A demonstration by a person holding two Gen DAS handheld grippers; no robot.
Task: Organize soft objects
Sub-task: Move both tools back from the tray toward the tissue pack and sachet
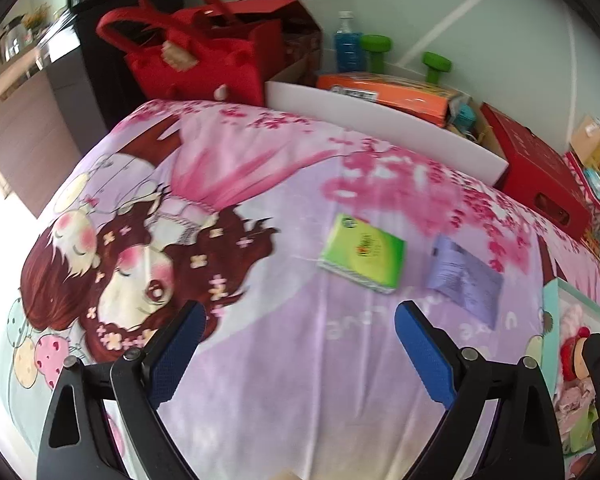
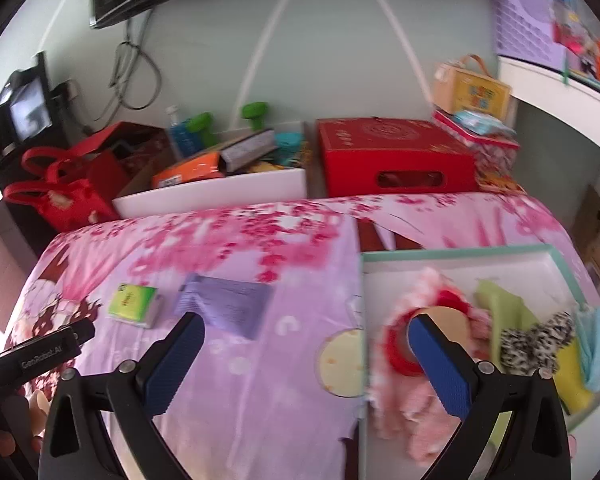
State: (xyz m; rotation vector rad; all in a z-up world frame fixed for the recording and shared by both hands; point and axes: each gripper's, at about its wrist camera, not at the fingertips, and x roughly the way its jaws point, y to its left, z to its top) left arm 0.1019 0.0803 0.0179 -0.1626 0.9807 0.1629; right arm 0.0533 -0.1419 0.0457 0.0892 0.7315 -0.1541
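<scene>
Tissue pack point(image 2: 134, 305) left of pouch point(image 2: 230, 306) on bedspread point(image 2: 260, 360), tray point(image 2: 451, 254) right, apparently holding soft toys point(image 2: 431, 312)

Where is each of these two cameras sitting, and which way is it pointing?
Left wrist: sits on the left gripper, looking forward over the bedspread at the green tissue pack and purple packet; its own open blue-padded fingers show.
Right wrist: sits on the right gripper, facing the wall, above the tray's left edge; its open fingers and the left gripper's body show.
Shared: green tissue pack, purple packet, red box.
</scene>
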